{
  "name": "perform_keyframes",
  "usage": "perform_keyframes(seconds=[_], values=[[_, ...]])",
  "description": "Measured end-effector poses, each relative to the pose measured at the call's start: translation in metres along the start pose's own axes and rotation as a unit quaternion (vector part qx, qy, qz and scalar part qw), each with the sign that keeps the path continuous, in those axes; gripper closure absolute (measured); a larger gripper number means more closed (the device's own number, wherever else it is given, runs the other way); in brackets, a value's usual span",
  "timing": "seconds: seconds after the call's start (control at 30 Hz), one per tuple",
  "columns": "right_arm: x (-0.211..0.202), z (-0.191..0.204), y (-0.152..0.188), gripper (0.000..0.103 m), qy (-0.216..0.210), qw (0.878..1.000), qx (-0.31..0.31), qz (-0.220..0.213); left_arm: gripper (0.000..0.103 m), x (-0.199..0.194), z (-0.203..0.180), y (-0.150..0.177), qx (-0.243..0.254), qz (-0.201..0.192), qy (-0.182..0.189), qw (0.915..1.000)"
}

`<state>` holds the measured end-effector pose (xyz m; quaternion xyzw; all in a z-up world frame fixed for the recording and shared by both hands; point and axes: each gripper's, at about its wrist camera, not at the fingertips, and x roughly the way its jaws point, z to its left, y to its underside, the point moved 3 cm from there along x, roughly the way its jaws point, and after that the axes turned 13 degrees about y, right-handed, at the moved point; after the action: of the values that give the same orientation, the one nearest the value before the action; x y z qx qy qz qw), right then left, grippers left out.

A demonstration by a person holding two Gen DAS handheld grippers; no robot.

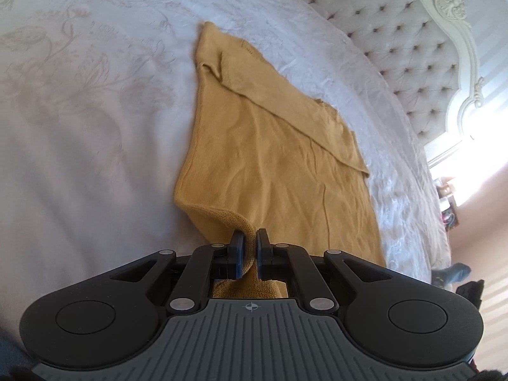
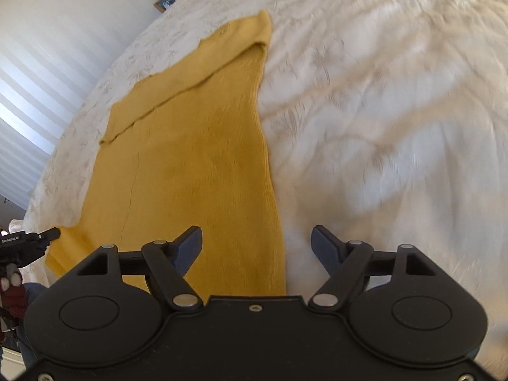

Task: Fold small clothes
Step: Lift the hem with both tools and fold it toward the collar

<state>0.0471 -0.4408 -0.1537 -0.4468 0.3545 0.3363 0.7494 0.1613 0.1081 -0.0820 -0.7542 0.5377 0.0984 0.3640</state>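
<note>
A mustard-yellow knit garment (image 1: 270,146) lies lengthwise on the white bedspread (image 1: 79,111), with one sleeve folded across its far part. My left gripper (image 1: 250,247) is shut on the garment's near hem corner, which is lifted and bunched between the pads. In the right wrist view the same garment (image 2: 197,158) stretches away from me. My right gripper (image 2: 257,244) stands open over the garment's near right edge, nothing pinched between its fingers. The left gripper's tip (image 2: 47,234) shows at the far left of that view, on the garment's near left corner.
A tufted headboard (image 1: 412,47) with a carved white frame stands at the right in the left wrist view. A person's hand (image 2: 12,282) holds the left gripper at the lower left of the right wrist view. A small picture frame (image 2: 165,1) and blinds (image 2: 38,79) lie beyond the bed.
</note>
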Motion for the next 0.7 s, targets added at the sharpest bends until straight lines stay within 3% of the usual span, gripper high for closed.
perform_keyframes(seconds=[0.1, 0.17, 0.23, 0.3, 0.4, 0.53, 0.7], values=[[0.002, -0.001, 0.008, 0.024, -0.009, 1.0, -0.001, 0.013, 0.096, -0.001, 0.004, 0.005, -0.007, 0.001, 0.001, 1.0], [0.004, 0.002, 0.01, 0.034, -0.025, 0.999, -0.005, 0.026, 0.096, -0.001, 0.006, 0.008, -0.01, 0.001, 0.001, 0.9999], [0.01, 0.005, 0.013, 0.086, -0.045, 0.998, -0.002, 0.049, 0.096, 0.0, 0.008, 0.011, -0.013, 0.001, 0.004, 0.9999], [0.011, 0.011, 0.017, 0.089, -0.062, 0.997, -0.005, 0.055, 0.096, -0.001, 0.01, 0.011, -0.018, -0.002, 0.007, 0.9998], [-0.005, 0.02, 0.008, 0.089, -0.11, 0.994, 0.015, 0.008, 0.096, -0.008, 0.008, 0.006, -0.021, -0.016, 0.017, 0.9995], [-0.028, 0.029, -0.026, 0.089, -0.165, 0.983, 0.048, -0.063, 0.096, -0.017, -0.002, -0.012, -0.013, -0.04, 0.033, 0.9986], [-0.032, 0.044, -0.079, 0.089, -0.195, 0.971, 0.068, -0.119, 0.096, -0.016, -0.014, -0.05, 0.0, -0.077, 0.051, 0.9957]])
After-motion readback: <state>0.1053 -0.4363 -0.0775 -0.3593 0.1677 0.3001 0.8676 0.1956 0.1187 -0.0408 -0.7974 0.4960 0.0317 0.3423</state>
